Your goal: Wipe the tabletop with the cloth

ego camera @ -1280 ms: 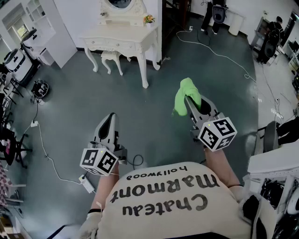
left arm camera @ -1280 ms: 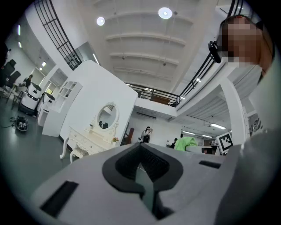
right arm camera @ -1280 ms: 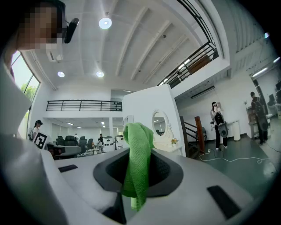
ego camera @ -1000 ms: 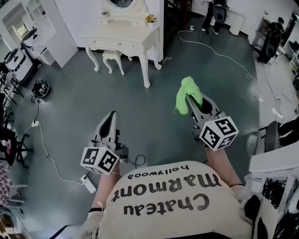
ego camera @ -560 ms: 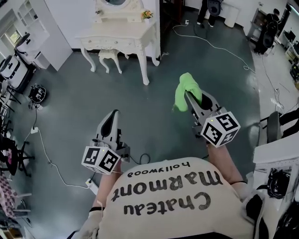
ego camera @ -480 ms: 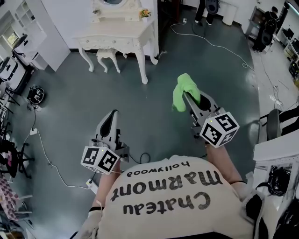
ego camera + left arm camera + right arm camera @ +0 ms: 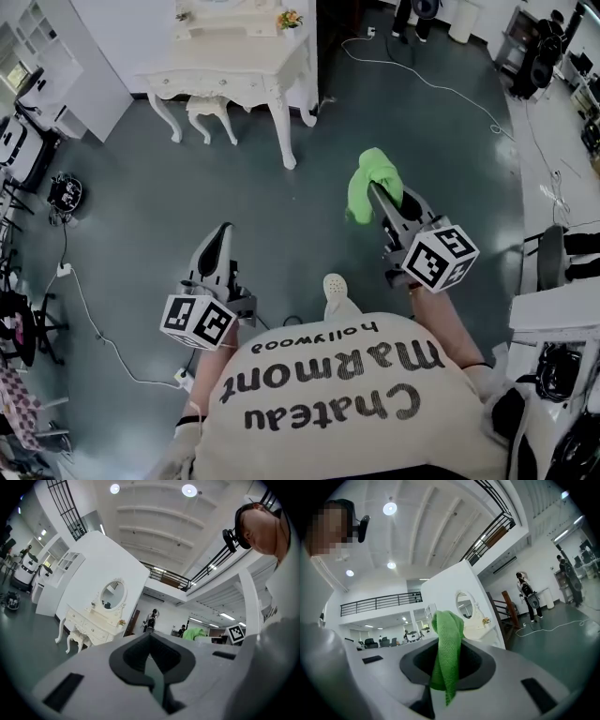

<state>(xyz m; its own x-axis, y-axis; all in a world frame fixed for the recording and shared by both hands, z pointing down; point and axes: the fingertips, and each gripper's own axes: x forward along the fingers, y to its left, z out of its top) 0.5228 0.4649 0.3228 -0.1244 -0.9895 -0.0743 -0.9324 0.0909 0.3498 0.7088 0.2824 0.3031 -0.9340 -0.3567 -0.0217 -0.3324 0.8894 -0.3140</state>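
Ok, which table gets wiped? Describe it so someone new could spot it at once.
At the far end of the grey floor, against the white wall, stands a cream dressing table with curved legs and a matching stool beneath. Unlike the plain white shelves to its left, it is ornate, with an oval mirror and small flowers at its right corner.

Grey-green floor (image 7: 141, 216), white shelving unit (image 7: 56, 66) against white wall (image 7: 131, 21).
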